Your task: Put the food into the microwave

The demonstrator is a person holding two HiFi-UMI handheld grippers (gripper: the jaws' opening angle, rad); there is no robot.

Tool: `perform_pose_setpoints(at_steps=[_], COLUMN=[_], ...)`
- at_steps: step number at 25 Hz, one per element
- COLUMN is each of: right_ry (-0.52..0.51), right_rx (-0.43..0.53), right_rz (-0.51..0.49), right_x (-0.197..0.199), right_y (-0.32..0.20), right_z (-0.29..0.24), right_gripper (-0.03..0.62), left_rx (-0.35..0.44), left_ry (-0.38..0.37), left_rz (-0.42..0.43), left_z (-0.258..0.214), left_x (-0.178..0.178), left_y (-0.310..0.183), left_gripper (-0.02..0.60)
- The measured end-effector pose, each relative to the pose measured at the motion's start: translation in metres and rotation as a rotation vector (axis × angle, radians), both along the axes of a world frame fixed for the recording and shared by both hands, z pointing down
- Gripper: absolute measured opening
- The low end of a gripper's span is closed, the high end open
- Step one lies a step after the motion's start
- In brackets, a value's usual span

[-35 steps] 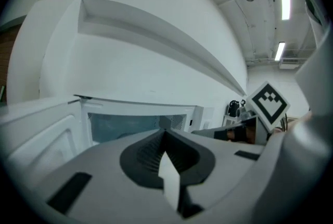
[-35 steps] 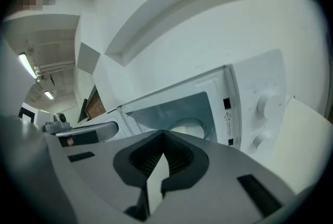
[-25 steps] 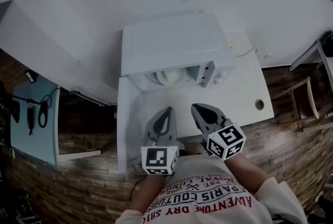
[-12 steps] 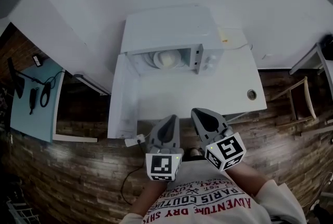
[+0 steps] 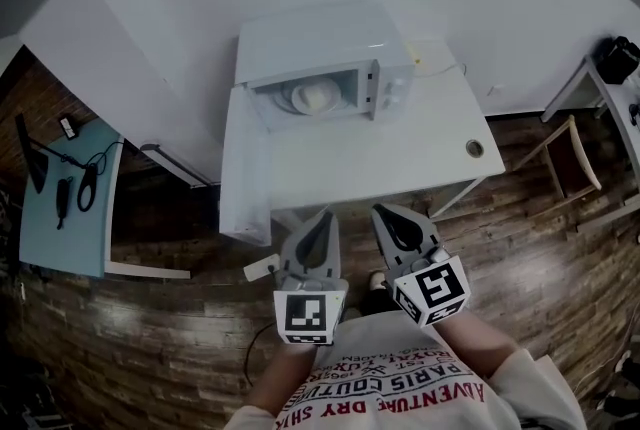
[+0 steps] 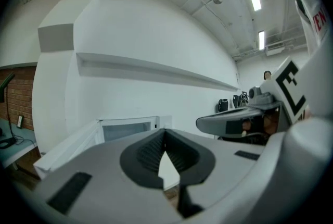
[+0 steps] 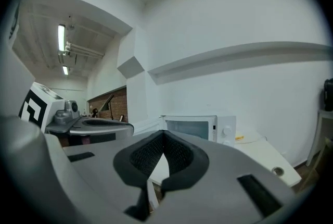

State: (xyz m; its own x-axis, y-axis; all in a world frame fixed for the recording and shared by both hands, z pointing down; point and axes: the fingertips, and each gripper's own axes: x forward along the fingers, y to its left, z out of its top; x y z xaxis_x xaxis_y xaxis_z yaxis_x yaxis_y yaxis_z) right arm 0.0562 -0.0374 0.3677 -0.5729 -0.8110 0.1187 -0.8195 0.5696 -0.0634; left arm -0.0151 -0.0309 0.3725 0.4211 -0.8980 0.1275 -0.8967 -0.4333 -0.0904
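White microwave (image 5: 320,48) stands on the white table (image 5: 420,153), its door (image 5: 243,173) swung wide open to the left. The food (image 5: 316,96) lies on a plate (image 5: 293,100) inside the cavity. The left gripper (image 5: 324,214) and right gripper (image 5: 380,210) hang side by side off the table's near edge, both clenched on nothing.

The microwave (image 5: 320,48) and table (image 5: 400,153) are white, the plank floor (image 5: 150,358) brown.
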Motion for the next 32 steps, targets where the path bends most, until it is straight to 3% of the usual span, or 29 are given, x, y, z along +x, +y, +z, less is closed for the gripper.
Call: perform_pose_setpoints(at_steps=[12,32], right_ry=[0.025,0.051], right_rx=[0.021,0.013], right_rz=[0.029,0.03], right_x=[-0.022,-0.028], right_y=[0.049,0.046], right_z=[0.005,0.002], right_gripper=[0.011,0.011], left_rx=[0.009,0.039], left_ry=[0.018,0.021], left_rz=[0.027,0.045], left_z=[-0.001,-0.01], left_x=[-0.017,-0.023], left_y=[0.048,0.045], left_gripper=[0.005,0.005])
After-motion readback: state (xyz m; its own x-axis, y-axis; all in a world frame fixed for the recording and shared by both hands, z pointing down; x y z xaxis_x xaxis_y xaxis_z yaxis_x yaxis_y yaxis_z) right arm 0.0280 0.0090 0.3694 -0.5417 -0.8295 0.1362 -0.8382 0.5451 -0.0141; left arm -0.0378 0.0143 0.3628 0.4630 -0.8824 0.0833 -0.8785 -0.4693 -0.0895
